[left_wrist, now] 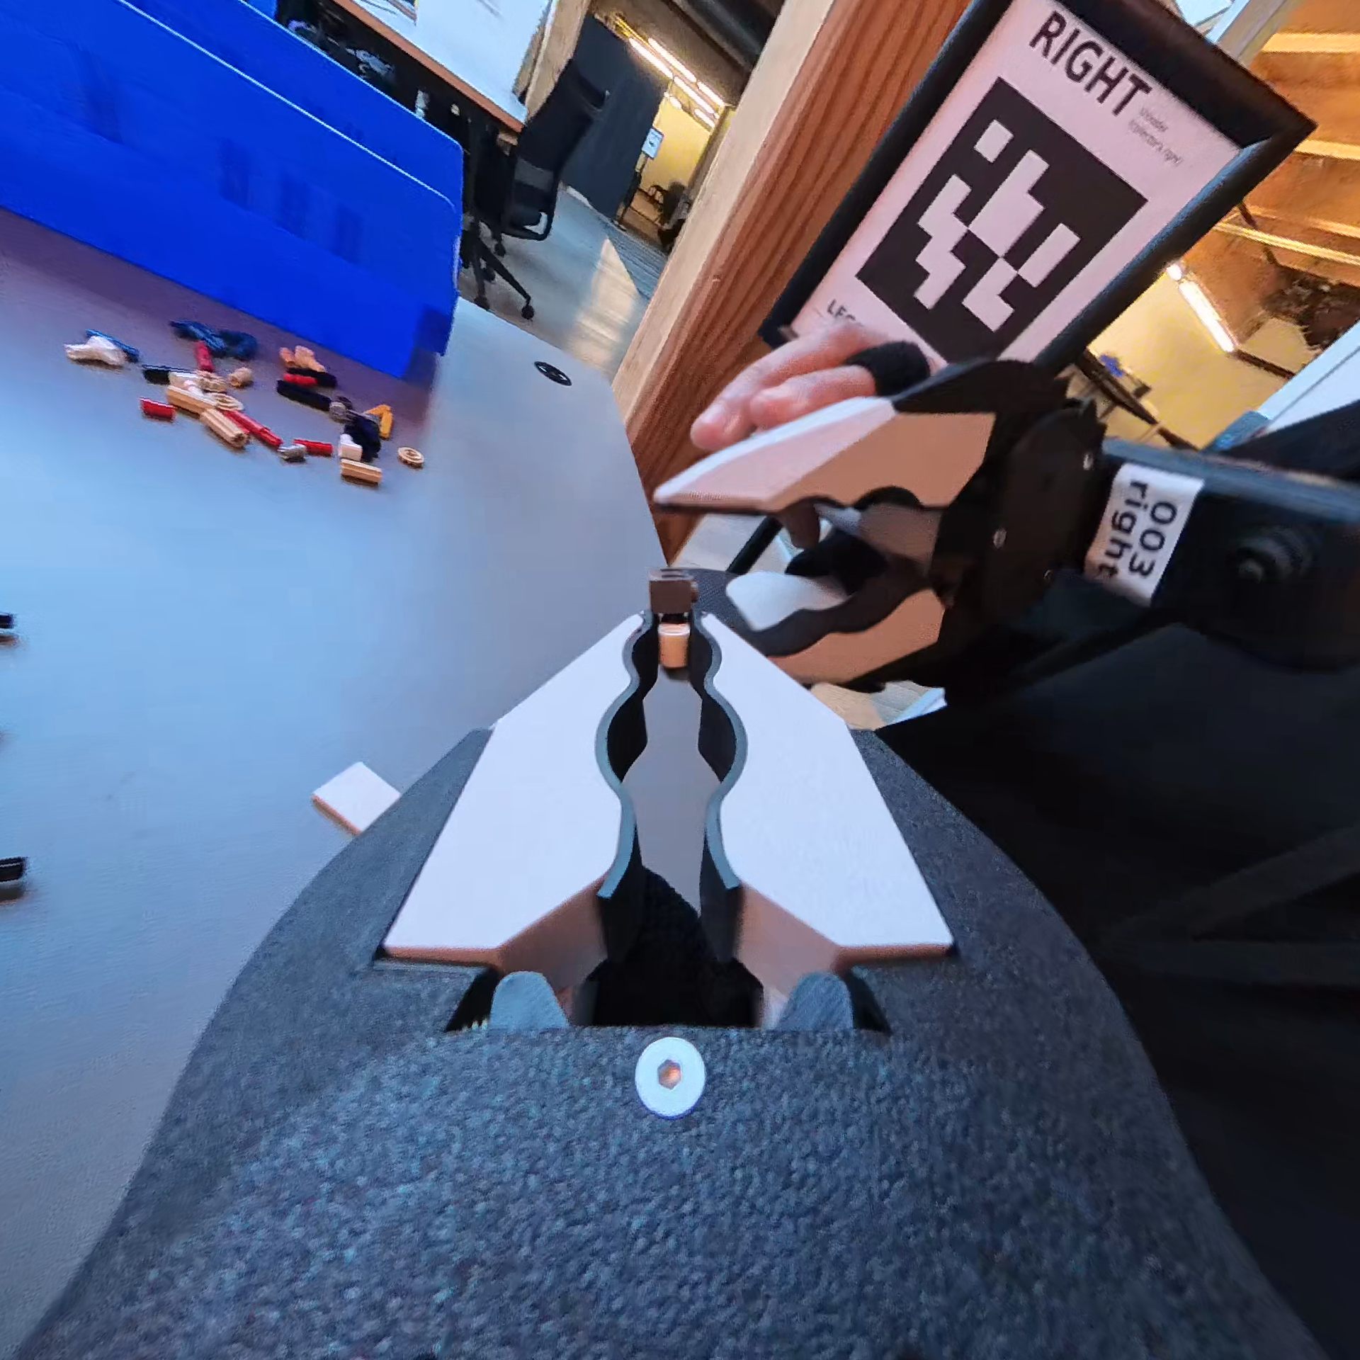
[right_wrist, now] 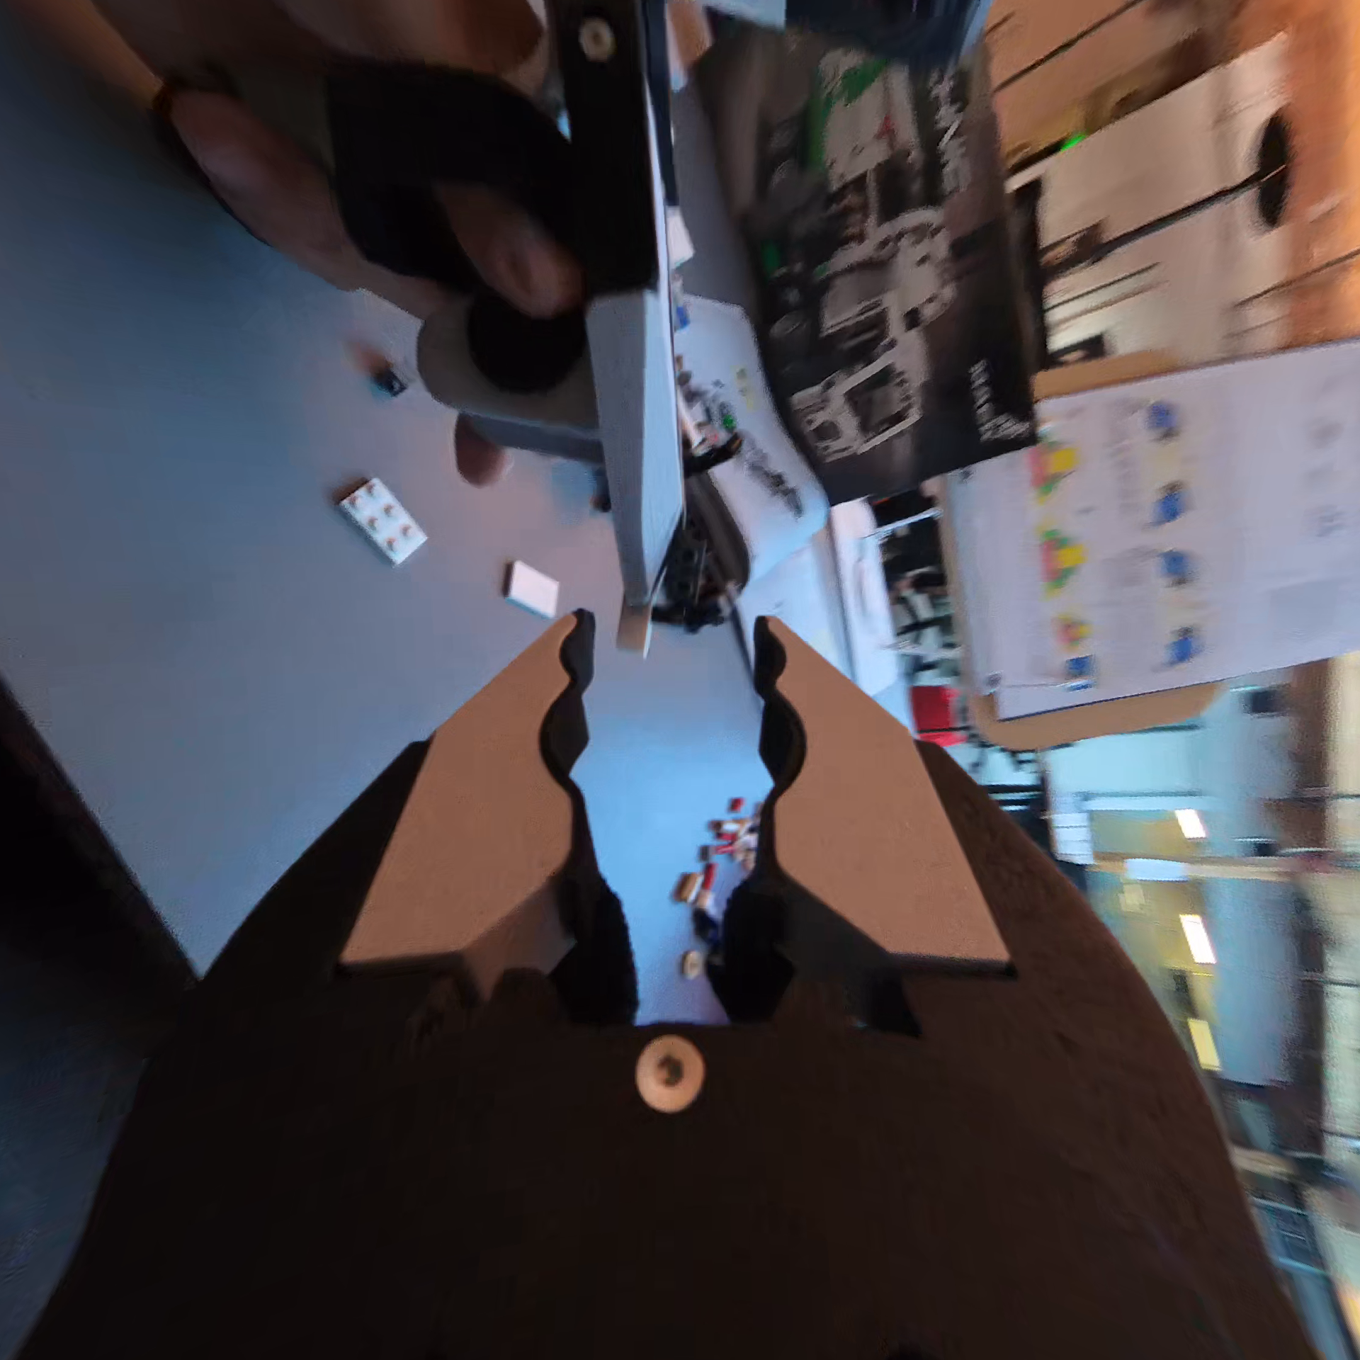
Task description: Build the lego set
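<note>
Tan and brown, a small lego piece [left_wrist: 673, 617] sits pinched at the fingertips of the left gripper [left_wrist: 673, 640], above the grey table [left_wrist: 221, 662]. The right gripper [right_wrist: 671, 633] is spread apart, empty. Loose bricks [left_wrist: 257, 412] lie scattered well away.

Pieces lay scattered on the table [left_wrist: 221, 662].
The loose pile [left_wrist: 243, 412] sat before the bin [left_wrist: 221, 184]; a flat tile [left_wrist: 357, 796] lay nearer.

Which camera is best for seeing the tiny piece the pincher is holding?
The left wrist view is best. There the left gripper pinches a small tan and brown piece right at its tips, sharp and close. In the right wrist view you only see that gripper edge-on and blurred, and the piece cannot be made out.
</note>
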Action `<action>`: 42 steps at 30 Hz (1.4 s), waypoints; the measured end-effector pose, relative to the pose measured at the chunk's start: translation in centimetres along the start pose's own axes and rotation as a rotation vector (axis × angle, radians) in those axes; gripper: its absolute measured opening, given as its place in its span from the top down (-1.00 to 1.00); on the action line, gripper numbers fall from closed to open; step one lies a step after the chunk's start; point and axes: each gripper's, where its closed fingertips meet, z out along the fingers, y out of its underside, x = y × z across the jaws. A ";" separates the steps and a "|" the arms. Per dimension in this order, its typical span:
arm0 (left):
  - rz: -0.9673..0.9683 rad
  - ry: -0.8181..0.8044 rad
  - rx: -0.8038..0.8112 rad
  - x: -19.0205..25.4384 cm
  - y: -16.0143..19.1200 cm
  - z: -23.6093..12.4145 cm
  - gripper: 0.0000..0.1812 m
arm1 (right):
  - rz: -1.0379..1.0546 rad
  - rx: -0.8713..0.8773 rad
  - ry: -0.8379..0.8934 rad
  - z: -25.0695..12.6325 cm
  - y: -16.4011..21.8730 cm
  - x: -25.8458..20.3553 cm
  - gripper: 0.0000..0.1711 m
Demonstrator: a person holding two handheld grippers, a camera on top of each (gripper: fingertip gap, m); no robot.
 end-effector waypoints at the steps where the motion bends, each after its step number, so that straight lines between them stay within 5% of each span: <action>1: -0.004 0.015 -0.004 0.3 0.1 0.1 0.93 | -0.038 0.004 0.019 0.1 -0.5 -0.2 0.52; 6: -0.005 0.037 -0.038 0.9 0.9 0.8 0.93 | -0.102 0.021 0.035 1.0 -1.5 -1.0 0.75; 14: 0.044 0.053 -0.058 1.3 1.3 0.9 0.82 | -0.095 0.050 0.039 0.6 -1.1 -1.4 0.76; 16: 0.029 0.056 -0.063 1.1 1.4 0.8 0.93 | -0.106 0.042 0.043 0.6 -0.5 -1.4 0.75; 42: 0.063 -0.082 -0.068 -0.7 1.4 0.7 0.93 | -0.172 -0.020 0.113 1.4 0.8 -1.4 0.81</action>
